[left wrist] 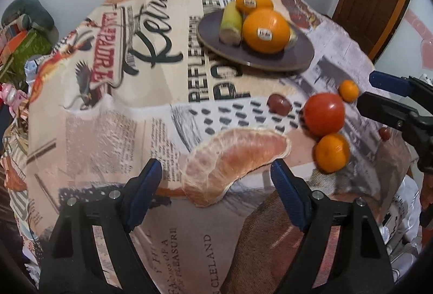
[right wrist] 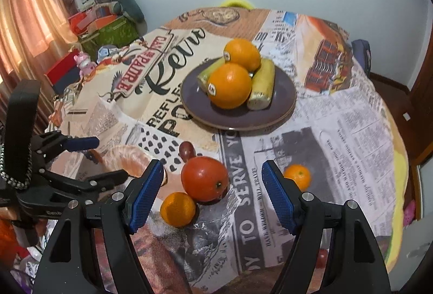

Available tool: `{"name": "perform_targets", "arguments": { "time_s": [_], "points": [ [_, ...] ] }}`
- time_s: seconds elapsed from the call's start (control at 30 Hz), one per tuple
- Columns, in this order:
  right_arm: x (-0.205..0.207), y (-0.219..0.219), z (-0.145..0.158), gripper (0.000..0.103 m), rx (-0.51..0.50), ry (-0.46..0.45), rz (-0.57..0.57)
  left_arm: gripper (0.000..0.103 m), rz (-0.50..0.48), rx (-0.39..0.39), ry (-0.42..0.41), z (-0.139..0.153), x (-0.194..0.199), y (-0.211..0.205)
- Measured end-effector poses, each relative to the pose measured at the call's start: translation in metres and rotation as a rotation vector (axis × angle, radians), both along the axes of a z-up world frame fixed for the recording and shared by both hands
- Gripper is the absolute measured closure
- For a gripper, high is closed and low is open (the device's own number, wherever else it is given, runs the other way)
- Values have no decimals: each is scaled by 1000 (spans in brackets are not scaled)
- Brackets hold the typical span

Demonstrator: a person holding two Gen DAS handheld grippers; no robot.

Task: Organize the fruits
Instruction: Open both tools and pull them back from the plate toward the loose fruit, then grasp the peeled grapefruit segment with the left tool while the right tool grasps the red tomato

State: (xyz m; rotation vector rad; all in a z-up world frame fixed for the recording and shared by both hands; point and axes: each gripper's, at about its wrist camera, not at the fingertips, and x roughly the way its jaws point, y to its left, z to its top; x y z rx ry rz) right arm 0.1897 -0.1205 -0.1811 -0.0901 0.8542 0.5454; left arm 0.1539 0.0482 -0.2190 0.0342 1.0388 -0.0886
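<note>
A dark round plate (left wrist: pixel 295 55) (right wrist: pixel 281 101) holds two stickered oranges (left wrist: pixel 266 31) (right wrist: pixel 230 85) and two pale green-yellow pieces (left wrist: pixel 231 23) (right wrist: pixel 262 85). A peeled pomelo segment (left wrist: pixel 235 161) (right wrist: pixel 130 161) lies between the jaws of my open left gripper (left wrist: pixel 216 180) (right wrist: pixel 108 158). A red tomato (left wrist: pixel 323 114) (right wrist: pixel 204 179), two small mandarins (left wrist: pixel 331 153) (right wrist: pixel 177 208), (left wrist: pixel 349 90) (right wrist: pixel 297 176) and a dark red grape-like fruit (left wrist: pixel 278 103) (right wrist: pixel 187 150) lie on the cloth. My right gripper (right wrist: pixel 212 183) (left wrist: pixel 379 93) is open, with the tomato between its fingers.
The round table wears a newspaper-print cloth (left wrist: pixel 121 110) (right wrist: pixel 351 131). Another small dark red fruit (left wrist: pixel 384 133) lies near the right edge. Boxes and clutter (right wrist: pixel 102 28) stand beyond the table at the left, by a curtain (right wrist: pixel 32 9).
</note>
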Motion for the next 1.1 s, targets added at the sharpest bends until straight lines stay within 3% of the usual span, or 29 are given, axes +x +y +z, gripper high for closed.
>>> {"name": "perform_targets", "arguments": {
  "time_s": [0.17, 0.27, 0.67, 0.8, 0.9, 1.1],
  "points": [
    [5, 3, -12, 31, 3, 35, 2, 20, -11, 43, 22, -14, 8, -7],
    [8, 4, -18, 31, 2, 55, 5, 14, -15, 55, 11, -16, 11, -8],
    [16, 7, -34, 31, 1, 95, 11, 15, 78, -12, 0, -24, 39, -1],
    [17, 11, -39, 31, -3, 106, 19, 33, 59, -32, -10, -23, 40, 1],
    [18, 14, -42, 41, -6, 116, 33, 46, 44, -67, -8, -21, 42, 3],
    [18, 18, -42, 54, -1, 111, 60, 50, 35, -78, -12, -19, 43, 5]
  ]
}}
